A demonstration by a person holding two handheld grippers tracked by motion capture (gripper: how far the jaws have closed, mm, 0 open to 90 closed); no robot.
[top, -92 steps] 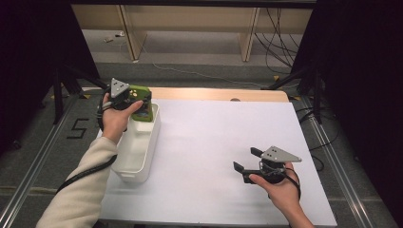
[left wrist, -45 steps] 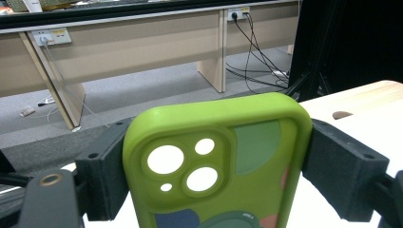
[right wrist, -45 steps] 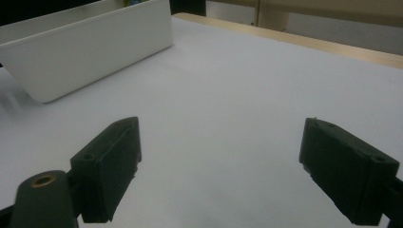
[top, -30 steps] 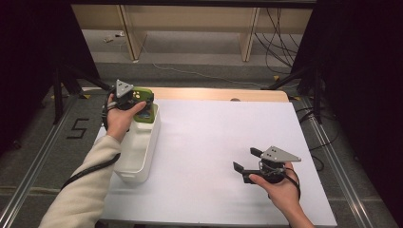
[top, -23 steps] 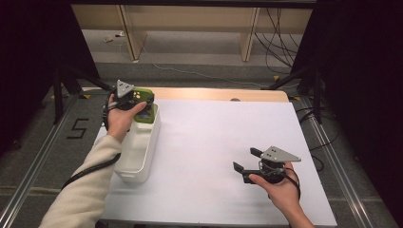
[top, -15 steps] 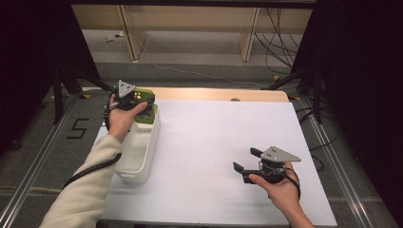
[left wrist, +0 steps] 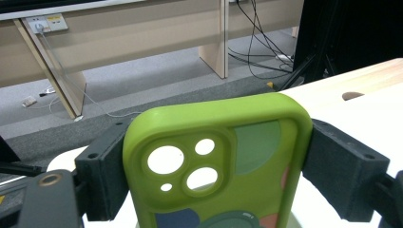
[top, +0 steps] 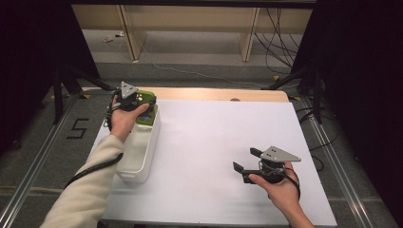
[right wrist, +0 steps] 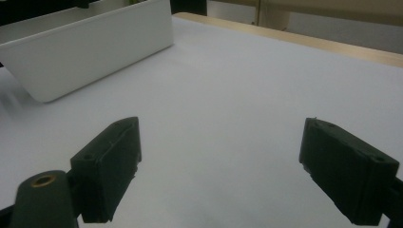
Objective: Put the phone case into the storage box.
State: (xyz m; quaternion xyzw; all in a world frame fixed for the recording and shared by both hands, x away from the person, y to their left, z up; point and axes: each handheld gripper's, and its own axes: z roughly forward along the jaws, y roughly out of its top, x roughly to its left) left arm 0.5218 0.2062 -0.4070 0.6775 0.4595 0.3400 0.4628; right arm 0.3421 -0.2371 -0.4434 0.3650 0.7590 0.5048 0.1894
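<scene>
Phone case, green with coloured patches, clamped edgewise between the jaws of the left gripper, the camera cut-outs facing the left gripper view. In the high view the case hangs over the far end of the white bin, which stands along the left side of the white table. Compared with three seconds ago, the left hand has drifted slightly away from the person and toward the bin's far rim; over the last second the shift is small. Whether the case already touches the bin's wall or floor cannot be told, since the hand hides its lower end. The change suggests that the placing step is near its end: the case appears positioned for release into the bin, and the grip has not yet been let go. Right gripper rests low over the near right of the table, jaws spread wide with nothing between them, unchanged across the earlier frames; in the right gripper view the bin lies well apart from it.
</scene>
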